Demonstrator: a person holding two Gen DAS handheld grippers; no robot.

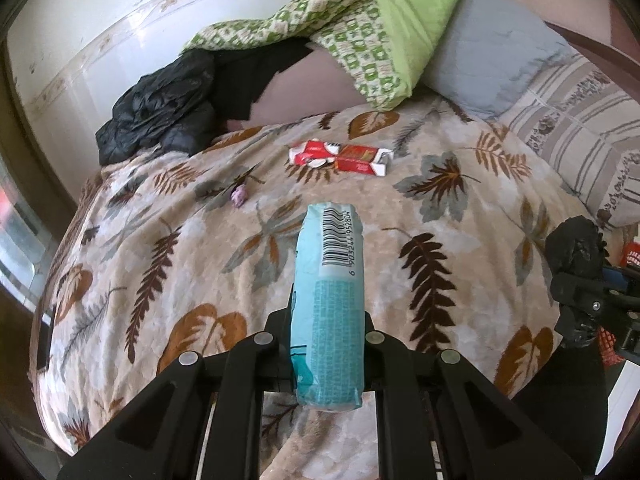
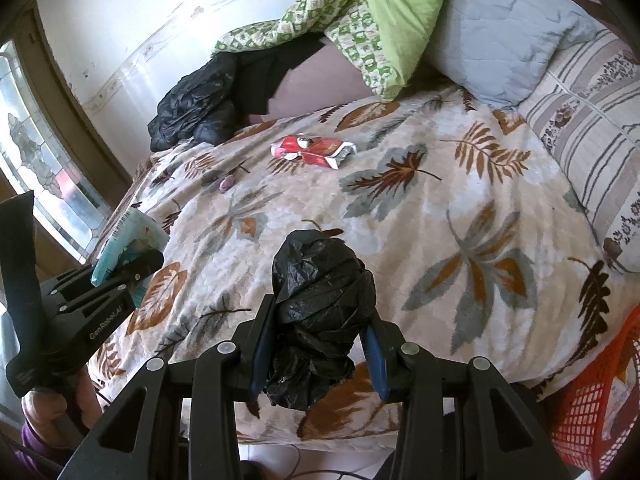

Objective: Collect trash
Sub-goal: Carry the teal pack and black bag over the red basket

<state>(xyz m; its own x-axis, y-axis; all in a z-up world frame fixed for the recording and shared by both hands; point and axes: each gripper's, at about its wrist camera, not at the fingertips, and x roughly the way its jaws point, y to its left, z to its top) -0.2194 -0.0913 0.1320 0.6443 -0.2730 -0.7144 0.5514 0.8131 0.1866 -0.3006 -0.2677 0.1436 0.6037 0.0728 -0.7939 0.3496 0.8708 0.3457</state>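
Nearest the left wrist camera, the left gripper (image 1: 326, 344) is closed on a pale blue tissue pack (image 1: 328, 296), which stands up between its fingers at lower centre with the barcode end toward the bed. Lower centre of the right wrist view shows the right gripper (image 2: 320, 356) clamped on a crumpled black plastic bag (image 2: 320, 312), bulging above blue-lined pads. Both pieces look ready to be dropped, probably into the red mesh basket (image 2: 592, 408) at the lower right edge; the grips should hold firm until each is over the opening, and the soft bag may catch on the pads when let go. More trash waits: a flattened red and white carton (image 1: 340, 157) lies near the middle of the leaf-patterned blanket (image 1: 440, 208), with a small purple scrap (image 1: 239, 196) to its left. Pillows fill the upper right, dark clothes (image 1: 160, 116) the upper left, beneath a white wall.
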